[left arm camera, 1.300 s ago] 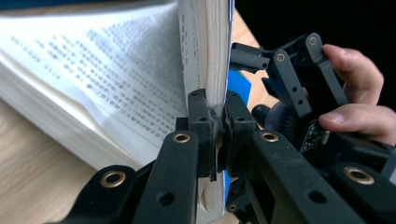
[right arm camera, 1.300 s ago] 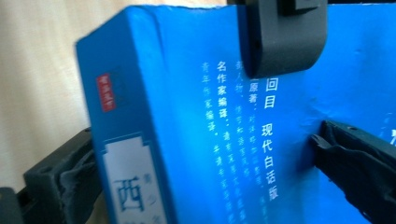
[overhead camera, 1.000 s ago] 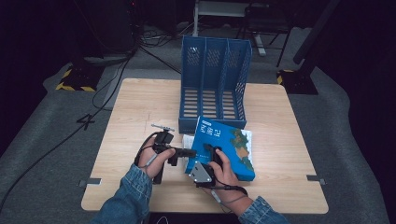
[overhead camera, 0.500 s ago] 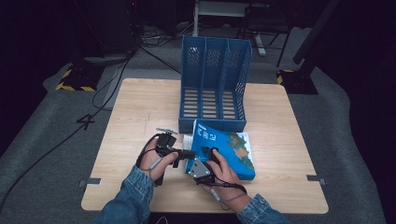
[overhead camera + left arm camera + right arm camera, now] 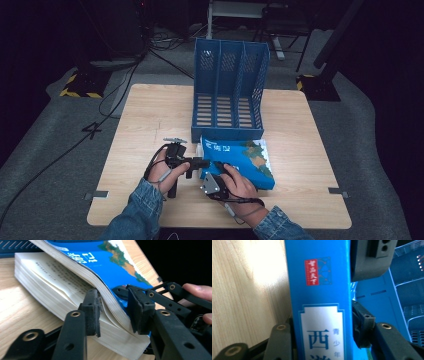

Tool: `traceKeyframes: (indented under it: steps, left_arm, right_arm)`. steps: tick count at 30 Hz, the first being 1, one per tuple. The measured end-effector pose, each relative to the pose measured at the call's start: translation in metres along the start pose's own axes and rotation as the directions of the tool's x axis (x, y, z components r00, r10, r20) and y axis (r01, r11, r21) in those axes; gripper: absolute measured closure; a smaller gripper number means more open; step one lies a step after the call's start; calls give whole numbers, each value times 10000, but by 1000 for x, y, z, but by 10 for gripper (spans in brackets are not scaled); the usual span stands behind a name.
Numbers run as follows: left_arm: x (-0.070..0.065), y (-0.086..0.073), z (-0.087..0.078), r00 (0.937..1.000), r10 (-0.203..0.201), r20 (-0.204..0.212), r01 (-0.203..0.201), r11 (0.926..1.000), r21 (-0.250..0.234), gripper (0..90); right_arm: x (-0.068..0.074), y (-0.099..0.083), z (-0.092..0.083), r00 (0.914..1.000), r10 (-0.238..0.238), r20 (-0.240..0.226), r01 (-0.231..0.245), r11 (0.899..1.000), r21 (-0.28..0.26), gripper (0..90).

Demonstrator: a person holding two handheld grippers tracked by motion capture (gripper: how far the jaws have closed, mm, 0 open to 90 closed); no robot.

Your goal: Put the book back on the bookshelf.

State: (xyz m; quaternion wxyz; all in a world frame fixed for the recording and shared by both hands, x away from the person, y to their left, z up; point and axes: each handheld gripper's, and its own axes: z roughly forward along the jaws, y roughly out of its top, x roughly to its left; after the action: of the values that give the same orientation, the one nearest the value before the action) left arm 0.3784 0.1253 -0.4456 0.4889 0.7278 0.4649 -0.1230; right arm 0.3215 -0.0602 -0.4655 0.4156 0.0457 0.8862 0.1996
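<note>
A thick book with a blue map cover lies on the table in front of the blue file rack. My left gripper points right at its near left corner. In the left gripper view the cover and a top sheaf of pages arch up between the jaws of the left gripper. Those jaws have just been opening, and their pads stand loose around the sheaf. My right gripper has just been closing. It is shut across the book's blue spine, which stands between its jaws.
The rack has three upright slots and stands at the middle back of the wooden table, right behind the book. A person's fingers hold the other gripper beside the book. Bare wood lies left and right of the rack.
Both hands stay at the book's near left corner, the right one shifting slightly. The book's far corner sits a little lower than before.
</note>
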Motion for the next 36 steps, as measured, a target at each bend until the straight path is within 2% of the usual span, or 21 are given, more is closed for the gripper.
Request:
traceKeyframes:
  steps: [2,5,6,7,9,10,13,16,18,21,24,25,26,27,29,31,32,33,34,35,36]
  left_arm:
    - [0,0,-3,9997,-79,250,82,9999,-118,581]
    - [-1,0,-9,9992,30,409,-24,9999,-139,544]
    - [-1,0,-14,9992,183,367,-171,9993,-332,544]
    - [-2,1,-21,9986,505,125,-496,9970,-594,532]
    - [-2,4,-34,9958,890,-212,-906,9912,-962,543]
    - [0,5,-38,9947,976,-338,-1009,9880,-1169,514]
    - [6,3,-40,9856,1455,-862,-1565,9778,-1391,505]
    - [11,0,-38,9708,2068,-1212,-2225,9657,-1337,480]
    - [16,-2,-36,9580,2387,-1587,-2601,9566,-1317,460]
    - [28,-6,-33,9261,2787,-2543,-3092,9469,-882,457]
    - [36,-8,-33,8998,3127,-3043,-3409,9391,-432,456]
    - [39,-10,-34,8953,3119,-3180,-3441,9377,-489,456]
    - [41,-11,-34,8956,3089,-3200,-3412,9387,-491,450]
    - [44,-13,-35,8959,3056,-3224,-3372,9403,-458,448]
    - [51,-16,-36,8867,3133,-3401,-3424,9391,-276,445]
    - [58,-18,-37,8835,3085,-3525,-3342,9424,-128,445]
    - [61,-19,-37,8652,3289,-3785,-3501,9366,138,444]
    - [63,-19,-38,8521,3437,-3948,-3635,9312,261,445]
    - [66,-20,-38,8326,3651,-4165,-3849,9222,389,444]
    - [68,-20,-38,8165,3808,-4339,-3976,9159,556,442]
    - [70,-20,-39,8048,3936,-4442,-4058,9111,721,440]
  right_arm:
    - [-1,1,-1,10000,25,51,-25,10000,9,552]
    - [-3,3,-7,10000,13,-19,-13,10000,-93,565]
    - [-3,3,-7,10000,13,-19,-13,10000,-93,565]
    - [-4,3,-8,10000,-34,26,34,10000,-55,608]
    - [-9,1,-10,9996,168,-233,-171,9998,-136,610]
    - [-16,1,-12,9983,398,-417,-406,9990,-194,612]
    - [-22,2,-13,9959,674,-602,-690,9973,-243,613]
    - [-34,1,-18,9917,1060,-734,-1083,9937,-285,615]
    - [-43,0,-23,9850,1469,-906,-1511,9876,-417,616]
    - [-56,1,-30,9742,1922,-1182,-1993,9786,-519,617]
    - [-67,2,-36,9578,2378,-1614,-2520,9649,-739,617]
    - [-70,1,-37,9542,2444,-1728,-2611,9619,-813,617]
    - [-76,0,-39,9451,2610,-1967,-2826,9549,-907,617]
    - [-79,-1,-41,9404,2701,-2066,-2940,9511,-945,617]
    - [-87,-3,-44,9309,2888,-2236,-3182,9418,-1087,617]
    - [-95,-6,-48,9205,3036,-2458,-3396,9330,-1194,617]
    - [-98,-7,-50,9134,3167,-2558,-3560,9261,-1246,617]
    - [-103,-9,-52,9080,3261,-2631,-3692,9196,-1340,617]
    - [-105,-10,-54,9048,3306,-2683,-3757,9164,-1377,617]
    - [-108,-12,-55,9003,3375,-2750,-3855,9115,-1433,617]
    - [-111,-14,-57,8962,3415,-2833,-3933,9069,-1509,617]
